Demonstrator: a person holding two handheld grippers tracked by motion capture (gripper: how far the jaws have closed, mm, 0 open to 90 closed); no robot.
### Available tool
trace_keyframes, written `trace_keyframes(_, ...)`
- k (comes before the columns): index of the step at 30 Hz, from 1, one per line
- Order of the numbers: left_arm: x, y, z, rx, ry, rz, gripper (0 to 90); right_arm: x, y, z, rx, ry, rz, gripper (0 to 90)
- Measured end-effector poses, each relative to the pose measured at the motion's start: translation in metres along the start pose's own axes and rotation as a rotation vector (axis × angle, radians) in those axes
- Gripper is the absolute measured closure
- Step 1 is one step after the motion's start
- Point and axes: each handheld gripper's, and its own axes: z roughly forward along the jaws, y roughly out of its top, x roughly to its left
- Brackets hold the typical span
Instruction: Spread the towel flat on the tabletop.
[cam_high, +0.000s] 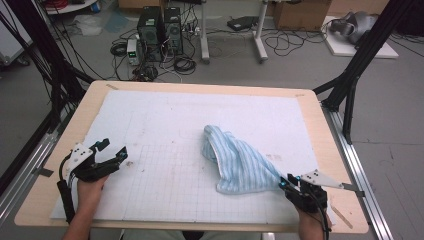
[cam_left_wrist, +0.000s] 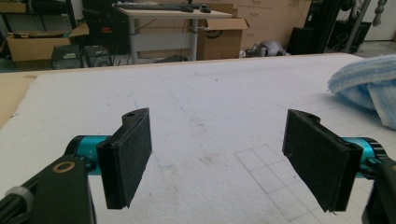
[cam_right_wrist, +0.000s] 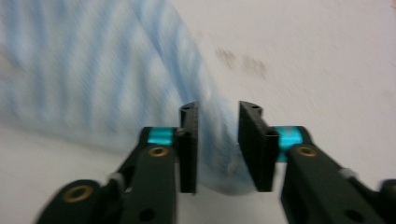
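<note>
So the blue-and-white striped towel (cam_high: 239, 162) is sitting in a rumpled heap right of the middle of the white gridded mat (cam_high: 165, 130) that covers the worktop (cam_high: 310, 107), nowhere near flat or folded yet. Looks to me like the job has barely started: one corner is being picked up and all the spreading or folding is left to do.

The right tongs (cam_high: 286, 181) are at the towel's near-right corner. In the right gripper view the tongs (cam_right_wrist: 217, 140) stand narrow with that corner of cloth (cam_right_wrist: 116, 65) between them; the shot is blurry and I can see a sliver of gap beside each pad, so I wouldn't call it a firm pinch.

The left tongs (cam_high: 113, 149) hover well off to the towel's left, jaws wide with nothing between them.

The towel's long axis runs diagonally, from its bunched far-left end down to the pulled-out corner at the right tongs.
</note>
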Motion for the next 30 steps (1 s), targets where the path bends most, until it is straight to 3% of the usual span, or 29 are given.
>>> trace_keyframes(4,0.0,0.0,0.0,0.002,-0.001,-0.001,24.3,0.02,0.03,0.019,-0.072,0.094,-0.011,49.5)
trace_keyframes(6,0.0,0.0,0.0,0.002,-0.001,-0.002,24.3,0.037,0.048,0.034,-0.095,0.122,-0.039,39.7)
trace_keyframes(9,0.0,0.0,0.0,0.003,-0.002,-0.002,24.3,0.058,0.071,0.06,-0.121,0.184,-0.062,32.6)
trace_keyframes(16,0.0,0.0,0.0,0.004,-0.003,-0.002,24.5,0.082,0.109,0.115,-0.044,0.197,-0.125,33.9)
trace_keyframes(20,0.0,0.0,0.0,0.005,-0.003,-0.003,24.5,0.085,0.115,0.135,0.055,0.219,-0.133,42.7)
trace_keyframes(24,0.0,0.0,0.0,0.005,-0.003,-0.003,24.5,0.083,0.113,0.147,0.147,0.242,-0.137,78.9)
trace_keyframes(26,0.001,0.0,0.0,0.006,-0.004,-0.001,24.5,0.084,0.114,0.143,0.125,0.262,-0.134,83.8)
trace_keyframes(30,0.001,0.0,0.0,0.007,-0.005,-0.002,24.5,0.085,0.124,0.127,0.03,0.305,-0.123,84.8)
